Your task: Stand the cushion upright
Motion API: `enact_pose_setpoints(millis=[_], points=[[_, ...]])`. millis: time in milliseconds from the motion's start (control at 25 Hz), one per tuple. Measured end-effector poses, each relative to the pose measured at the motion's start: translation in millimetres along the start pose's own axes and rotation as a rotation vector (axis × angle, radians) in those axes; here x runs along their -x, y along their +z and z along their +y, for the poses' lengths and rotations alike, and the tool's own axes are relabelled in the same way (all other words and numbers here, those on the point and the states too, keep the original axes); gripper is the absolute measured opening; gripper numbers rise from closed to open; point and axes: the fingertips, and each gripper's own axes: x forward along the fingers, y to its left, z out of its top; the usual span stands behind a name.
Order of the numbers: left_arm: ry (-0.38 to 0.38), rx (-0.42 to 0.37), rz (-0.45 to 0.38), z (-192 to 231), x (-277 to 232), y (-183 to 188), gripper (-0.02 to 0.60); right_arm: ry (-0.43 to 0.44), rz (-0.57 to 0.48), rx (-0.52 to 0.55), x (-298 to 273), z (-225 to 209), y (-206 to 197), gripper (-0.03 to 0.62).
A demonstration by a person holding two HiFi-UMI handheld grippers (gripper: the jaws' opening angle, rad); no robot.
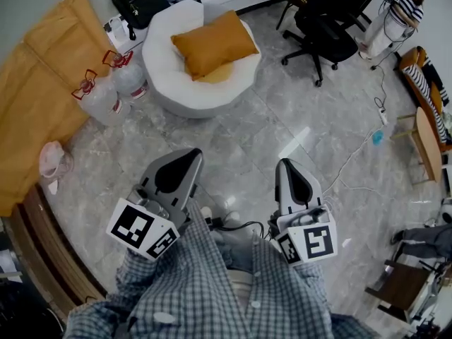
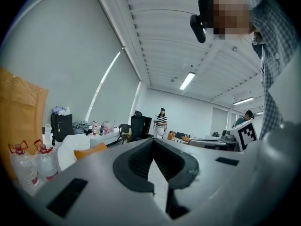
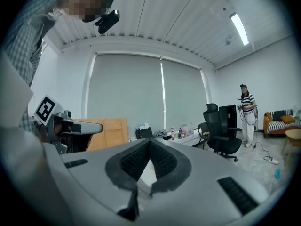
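An orange cushion [image 1: 212, 43] lies flat, slightly tilted, on a round white seat [image 1: 169, 76] at the far side of the marble floor. In the left gripper view the cushion [image 2: 91, 150] shows as an orange edge on the white seat [image 2: 69, 147], well ahead. My left gripper [image 1: 190, 153] and right gripper [image 1: 284, 162] are held side by side in front of my body, both shut with nothing between the jaws and far short of the seat. From its own camera the left gripper [image 2: 153, 141] points level; the right gripper [image 3: 149, 141] points toward the window wall.
Two large water bottles [image 1: 113, 85] stand left of the seat beside a tan board [image 1: 39, 83]. A black office chair [image 1: 321, 30] is at the right, a black bag [image 1: 138, 2] behind the seat. A cable [image 1: 357, 150] runs across the floor. A person [image 1: 399, 11] stands far right.
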Motion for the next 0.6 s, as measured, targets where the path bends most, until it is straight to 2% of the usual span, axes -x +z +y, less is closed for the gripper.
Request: enact_pose_setpoints(millis=[600], points=[[-0.042, -0.015, -0.020, 26, 14, 7, 0.006, -0.077, -0.016, 0.007, -4, 17, 3, 0.006]])
